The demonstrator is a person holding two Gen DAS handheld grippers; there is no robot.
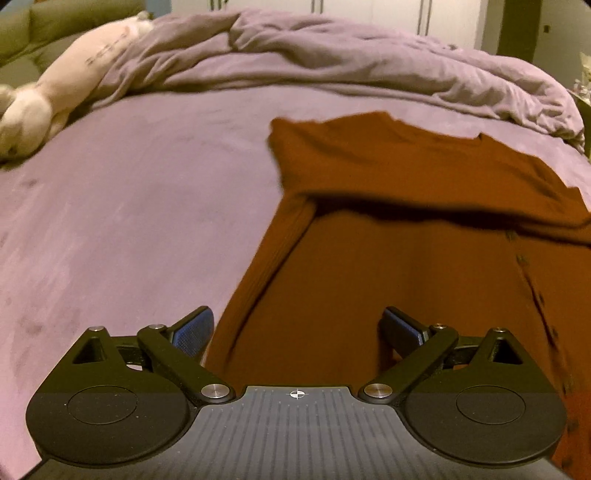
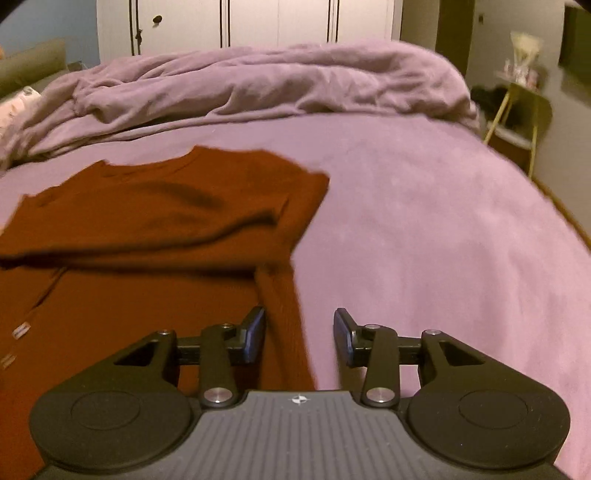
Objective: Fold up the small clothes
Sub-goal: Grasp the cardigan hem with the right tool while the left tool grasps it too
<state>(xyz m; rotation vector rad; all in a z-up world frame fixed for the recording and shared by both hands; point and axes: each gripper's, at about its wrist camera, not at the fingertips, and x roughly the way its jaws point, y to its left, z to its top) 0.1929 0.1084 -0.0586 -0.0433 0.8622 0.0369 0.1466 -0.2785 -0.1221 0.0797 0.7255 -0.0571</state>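
Two claws over purple bed [image 1: 129,221], one rust-brown garment [image 1: 369,258] between views. Far left, pale plush toy [image 1: 55,92] at bed edge; rumpled purple blanket [image 1: 332,62] heaped behind. Left claw [image 1: 297,328] spread wide, nothing gripped, above garment's left edge. Garment flat on bed, top part folded down over body. Right claw [image 2: 299,336] parted, empty, garment's right edge under gap. White wardrobe [image 2: 251,22] beyond.

No readable txt, brand or nr anywhere. Dark marks along plush toy [image 1: 88,62], too blurred to read. Small pale tags on brown garment [image 2: 20,329], nothing legible. Round crosshair sign, no letters, on left gripper [image 1: 296,325] body & right gripper [image 2: 299,334] body.
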